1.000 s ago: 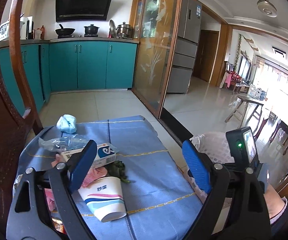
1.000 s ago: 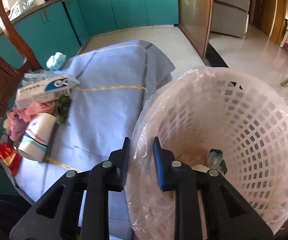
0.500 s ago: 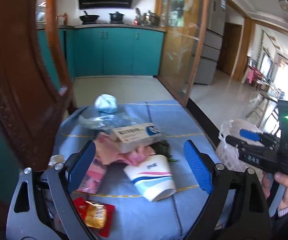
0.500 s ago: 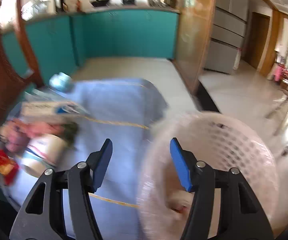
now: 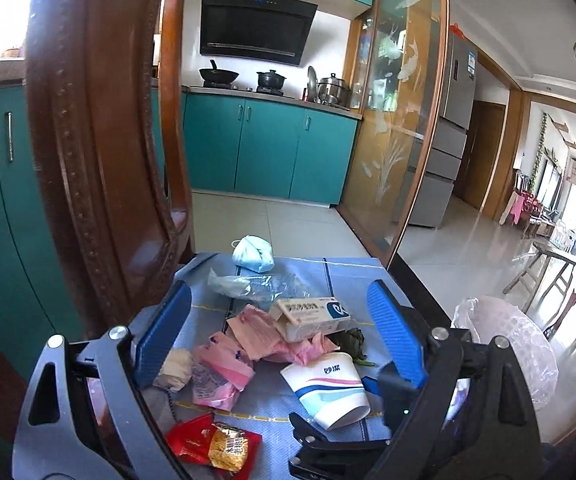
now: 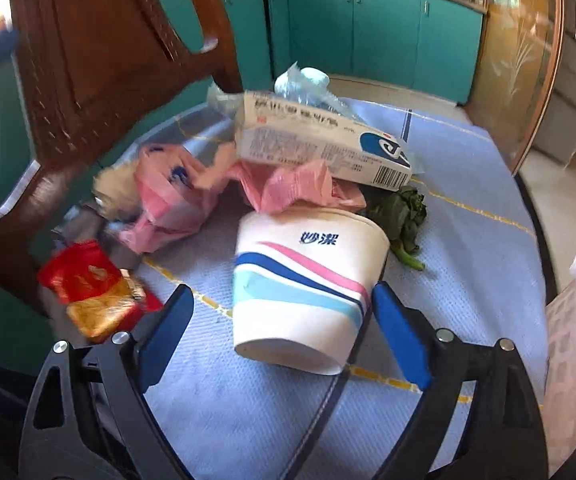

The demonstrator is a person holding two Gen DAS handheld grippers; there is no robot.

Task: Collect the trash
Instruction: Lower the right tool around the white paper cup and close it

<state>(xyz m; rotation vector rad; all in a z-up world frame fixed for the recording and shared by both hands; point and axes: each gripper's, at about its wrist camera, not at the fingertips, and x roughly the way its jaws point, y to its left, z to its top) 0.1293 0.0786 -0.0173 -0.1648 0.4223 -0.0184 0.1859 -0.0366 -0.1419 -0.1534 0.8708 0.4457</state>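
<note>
My right gripper has its fingers spread wide on either side of the paper cup, which lies tipped on the blue cloth with its mouth toward me; I can't tell whether either pad is touching it, and nothing is gripped. My left gripper also has its fingers wide apart and empty, hovering above the pile.

Just behind the cup sit crumpled pink plastic bags, with a white medicine box resting on top of them and a wilted green vegetable scrap just beside the cup's base. To the left lies a red snack wrapper. Farther back are a clear plastic bag and a balled blue face mask near the cloth's far edge.

The lined trash basket stands to the right of the cloth, off its edge. I judge the job is barely started: nearly all the litter is still on the cloth, and the cup looks like my next pick
</note>
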